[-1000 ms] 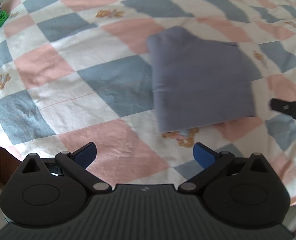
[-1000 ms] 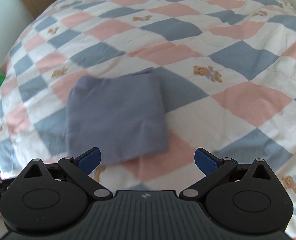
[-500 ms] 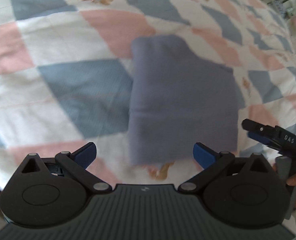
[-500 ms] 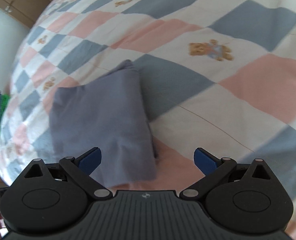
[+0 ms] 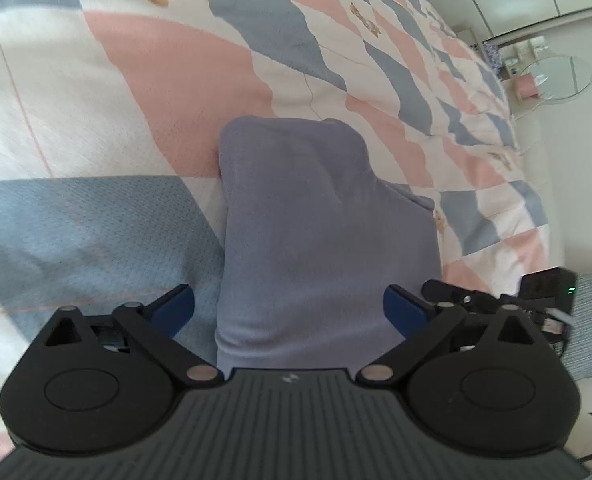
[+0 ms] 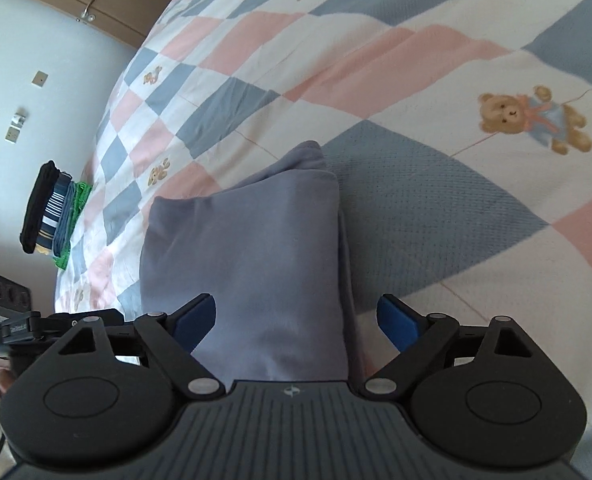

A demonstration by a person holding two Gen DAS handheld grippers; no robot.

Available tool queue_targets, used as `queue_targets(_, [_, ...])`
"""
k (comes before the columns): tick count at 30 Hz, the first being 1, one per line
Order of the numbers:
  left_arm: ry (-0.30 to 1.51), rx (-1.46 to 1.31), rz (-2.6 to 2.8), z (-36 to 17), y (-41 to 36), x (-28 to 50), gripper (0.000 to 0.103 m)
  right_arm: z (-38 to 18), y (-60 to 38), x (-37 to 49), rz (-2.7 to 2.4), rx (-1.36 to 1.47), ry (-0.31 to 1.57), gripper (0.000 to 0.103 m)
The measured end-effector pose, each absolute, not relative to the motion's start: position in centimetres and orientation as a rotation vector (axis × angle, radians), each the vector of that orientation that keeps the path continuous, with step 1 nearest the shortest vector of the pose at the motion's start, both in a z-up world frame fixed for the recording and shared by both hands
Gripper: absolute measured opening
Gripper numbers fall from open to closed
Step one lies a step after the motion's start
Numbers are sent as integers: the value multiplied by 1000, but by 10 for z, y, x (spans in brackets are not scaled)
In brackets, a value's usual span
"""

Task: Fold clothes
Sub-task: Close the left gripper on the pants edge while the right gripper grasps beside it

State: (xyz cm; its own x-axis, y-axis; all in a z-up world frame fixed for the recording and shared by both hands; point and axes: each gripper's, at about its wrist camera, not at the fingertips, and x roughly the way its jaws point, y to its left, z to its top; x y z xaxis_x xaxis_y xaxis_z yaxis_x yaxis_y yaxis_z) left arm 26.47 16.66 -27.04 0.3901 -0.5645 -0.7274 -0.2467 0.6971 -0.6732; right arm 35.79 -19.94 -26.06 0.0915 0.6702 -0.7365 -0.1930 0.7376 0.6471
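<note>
Folded grey garment [image 5: 319, 232] near edge hidden under left gripper [image 5: 288, 308] and right gripper [image 6: 296, 318]; both wide apart, just narrowing, on checked bed [image 5: 96, 128].

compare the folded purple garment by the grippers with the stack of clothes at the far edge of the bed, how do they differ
The purple garment is one plain-coloured piece; the stack holds several pieces in black, stripes, blue and green. The purple garment lies alone on the quilt, with the near edge between the open fingers of the right gripper; the stack sits far off at the quilt's edge, beside the wall. Both are folded.
</note>
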Motion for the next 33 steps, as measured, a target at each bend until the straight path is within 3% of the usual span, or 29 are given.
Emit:
queue_targets(8, [1137, -956, -307, -301, 168, 270, 81, -293, -206, 371, 739, 574, 1401, 85])
queue_targets(10, [1129, -974, -312, -306, 167, 270, 72, -299, -205, 372, 750, 607, 1407, 85])
queue_targets(13, [1128, -995, -297, -311, 168, 269, 46, -304, -198, 372, 769, 615, 1412, 84])
queue_targets(14, [1131, -999, -289, -312, 168, 269, 39, -305, -194, 371, 777, 610, 1414, 74])
queue_targets(17, [1119, -1002, -289, -308, 170, 264, 32, -306, -184, 367, 773, 594, 1414, 52])
queue_targets(20, [1095, -999, -304, -298, 172, 258, 28, -301, -183, 364, 744, 600, 1391, 37])
queue_targets(33, [907, -1128, -150, -238, 263, 140, 28, -235, -106, 347, 832, 490, 1409, 34])
